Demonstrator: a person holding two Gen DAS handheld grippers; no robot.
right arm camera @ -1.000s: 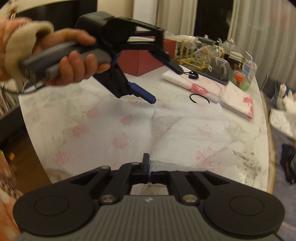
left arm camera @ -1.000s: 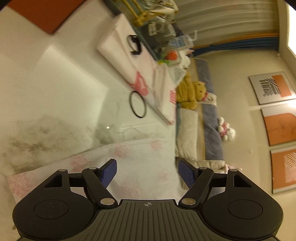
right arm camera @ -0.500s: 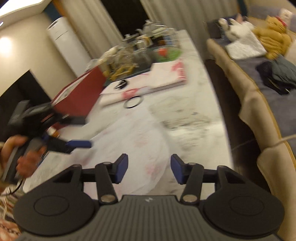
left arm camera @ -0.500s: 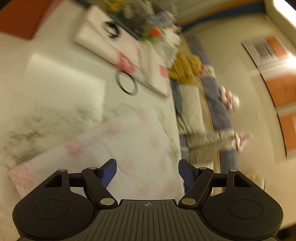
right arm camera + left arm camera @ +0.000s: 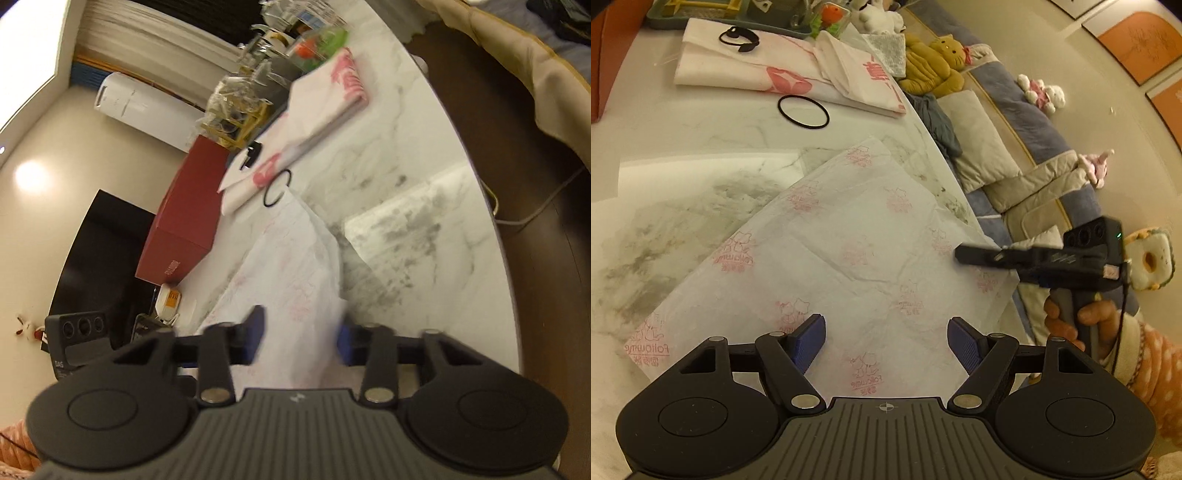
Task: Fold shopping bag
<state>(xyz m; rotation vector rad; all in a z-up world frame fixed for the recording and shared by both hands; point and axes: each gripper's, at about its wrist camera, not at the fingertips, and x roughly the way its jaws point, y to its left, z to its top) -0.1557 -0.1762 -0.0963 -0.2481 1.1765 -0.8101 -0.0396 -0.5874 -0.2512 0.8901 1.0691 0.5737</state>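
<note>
Bag point(image 5: 849, 236), white with pink prints, lies flat on the marble worktop point(image 5: 701, 140). The left hand-held gripper point(image 5: 886, 339) hangs released above it, and only this view shows the hand point(image 5: 1082, 321) bringing the right hand-held gripper point(image 5: 960, 254) to the bag's edge. The right view alone shows its blurred jaws apart, just closing, with bag edge between them, plus a red box point(image 5: 184, 221); a tray point(image 5: 657, 22) holds clutter.

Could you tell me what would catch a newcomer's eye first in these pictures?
A white shopping bag printed with pink cats lies spread across the marble table, the open left gripper above its near part. At the bag's right edge a hand holds the right gripper, and farther back a black ring lies beside a stack of folded bags.
</note>
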